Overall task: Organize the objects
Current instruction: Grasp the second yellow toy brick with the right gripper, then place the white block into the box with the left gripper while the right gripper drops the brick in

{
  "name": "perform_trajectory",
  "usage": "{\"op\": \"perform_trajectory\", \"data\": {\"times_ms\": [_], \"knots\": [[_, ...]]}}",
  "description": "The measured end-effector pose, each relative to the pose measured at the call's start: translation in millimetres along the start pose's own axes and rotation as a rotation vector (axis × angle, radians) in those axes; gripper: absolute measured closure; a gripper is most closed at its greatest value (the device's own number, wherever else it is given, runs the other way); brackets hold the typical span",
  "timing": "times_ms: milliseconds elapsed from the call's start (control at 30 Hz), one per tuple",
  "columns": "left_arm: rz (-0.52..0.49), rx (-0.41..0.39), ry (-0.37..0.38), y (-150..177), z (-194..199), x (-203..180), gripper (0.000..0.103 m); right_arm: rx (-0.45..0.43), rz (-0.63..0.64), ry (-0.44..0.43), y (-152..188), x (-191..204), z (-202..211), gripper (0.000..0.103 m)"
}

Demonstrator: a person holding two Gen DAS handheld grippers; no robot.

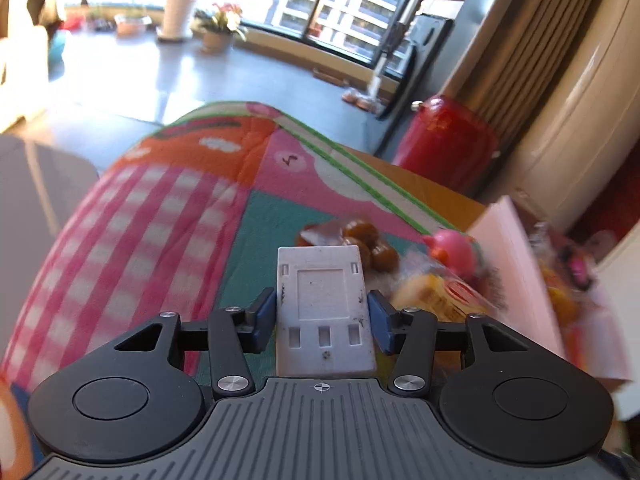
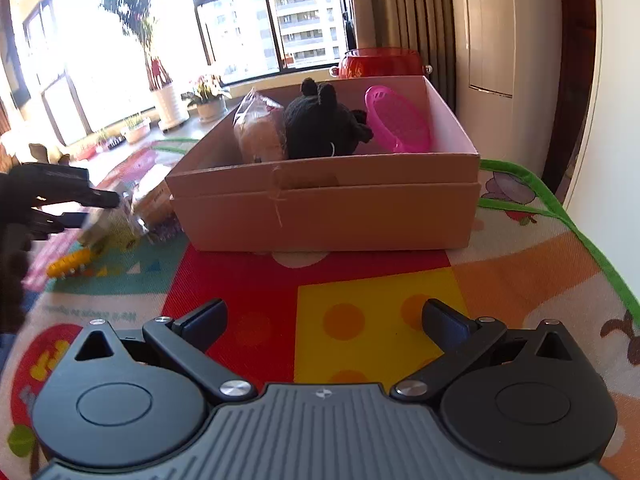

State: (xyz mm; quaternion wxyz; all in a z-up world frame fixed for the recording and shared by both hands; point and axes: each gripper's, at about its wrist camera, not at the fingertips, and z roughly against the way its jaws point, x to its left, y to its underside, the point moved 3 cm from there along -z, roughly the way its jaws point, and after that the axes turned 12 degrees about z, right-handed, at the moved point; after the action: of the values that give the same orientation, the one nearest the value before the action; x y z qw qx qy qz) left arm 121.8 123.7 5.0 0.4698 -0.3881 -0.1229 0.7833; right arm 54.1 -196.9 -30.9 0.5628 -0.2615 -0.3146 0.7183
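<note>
My left gripper [image 1: 322,314] is shut on a white plastic block [image 1: 324,304], held above the colourful play mat [image 1: 168,216]. Ahead of it lie a bag of brown balls [image 1: 360,240], a pink toy [image 1: 454,248] and a yellow packet [image 1: 440,298]. My right gripper [image 2: 324,324] is open and empty over the mat [image 2: 376,312], facing the cardboard box [image 2: 328,204]. The box holds a bagged bun [image 2: 258,128], a black plush [image 2: 324,124] and a pink basket [image 2: 398,120]. The left gripper [image 2: 80,200] shows left of the box.
A yellow toy [image 2: 70,264] and wrapped packets [image 2: 152,204] lie left of the box. A red pot [image 1: 444,136] stands beyond the table's far edge. The box's pale wall [image 1: 516,264] is on my left gripper's right. Curtains and a cabinet lie behind.
</note>
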Motion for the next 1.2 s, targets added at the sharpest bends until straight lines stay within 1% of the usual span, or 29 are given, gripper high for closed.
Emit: {"op": "perform_trajectory", "data": {"times_ms": [67, 133, 200, 300, 400, 467, 567, 600, 667, 700, 733, 767, 800, 833, 867, 933, 1033, 1200], "knots": [[-0.029, -0.027, 0.015, 3.3, 25.7, 8.6, 0.05, 0.014, 0.057, -0.011, -2.8, 10.7, -2.3, 0.0], [-0.099, -0.081, -0.01, 8.4, 51.4, 16.6, 0.05, 0.011, 0.121, -0.07, -7.6, 29.1, -2.3, 0.0], [-0.147, -0.122, -0.036, 13.6, 74.2, 27.2, 0.049, 0.008, 0.207, -0.145, -15.3, 58.0, -3.0, 0.0], [-0.14, -0.15, -0.045, 17.8, 98.6, 46.7, 0.049, 0.021, 0.318, -0.26, -27.9, 106.3, -10.1, 0.0], [-0.114, -0.176, -0.062, 18.5, 111.4, 61.0, 0.049, 0.029, 0.371, -0.34, -43.1, 153.9, -22.5, 0.0], [-0.114, -0.19, -0.096, 20.8, 114.8, 68.1, 0.049, 0.025, 0.372, -0.342, -54.6, 180.7, -34.4, 0.0], [-0.086, -0.185, -0.14, 21.5, 114.6, 80.6, 0.049, 0.052, 0.335, -0.334, -66.9, 210.9, -58.7, 0.0], [-0.077, -0.184, -0.143, 21.9, 116.1, 83.4, 0.049, 0.06, 0.331, -0.322, -67.9, 219.7, -64.3, 0.0], [-0.065, -0.189, -0.147, 21.8, 119.2, 88.7, 0.049, 0.034, 0.354, -0.26, -71.7, 234.1, -70.7, 0.001], [-0.06, -0.191, -0.147, 21.6, 120.2, 90.2, 0.049, 0.033, 0.365, -0.246, -73.1, 240.8, -73.7, 0.004], [-0.054, -0.191, -0.143, 21.4, 121.7, 91.7, 0.049, 0.026, 0.364, -0.231, -74.6, 243.5, -74.5, 0.008], [-0.048, -0.188, -0.136, 21.5, 123.1, 92.5, 0.049, 0.023, 0.365, -0.217, -76.3, 244.5, -75.0, 0.017], [-0.045, -0.187, -0.128, 21.9, 124.0, 92.3, 0.049, 0.024, 0.371, -0.213, -76.8, 245.8, -73.2, 0.028], [-0.046, -0.186, -0.121, 22.7, 124.9, 91.6, 0.049, 0.024, 0.376, -0.222, -77.3, 245.7, -70.8, 0.036], [-0.05, -0.183, -0.116, 24.0, 125.3, 90.8, 0.049, 0.028, 0.386, -0.232, -77.4, 243.4, -66.8, 0.039], [-0.051, -0.172, -0.101, 26.6, 123.4, 88.8, 0.049, 0.019, 0.409, -0.233, -74.3, 236.6, -54.1, 0.039], [-0.044, -0.142, -0.068, 34.2, 118.2, 83.8, 0.049, -0.022, 0.467, -0.228, -66.4, 220.3, -30.8, 0.039], [-0.078, -0.074, 0.002, 56.8, 110.7, 62.7, 0.049, -0.025, 0.51, -0.229, -45.5, 179.4, 5.6, 0.039]]}}
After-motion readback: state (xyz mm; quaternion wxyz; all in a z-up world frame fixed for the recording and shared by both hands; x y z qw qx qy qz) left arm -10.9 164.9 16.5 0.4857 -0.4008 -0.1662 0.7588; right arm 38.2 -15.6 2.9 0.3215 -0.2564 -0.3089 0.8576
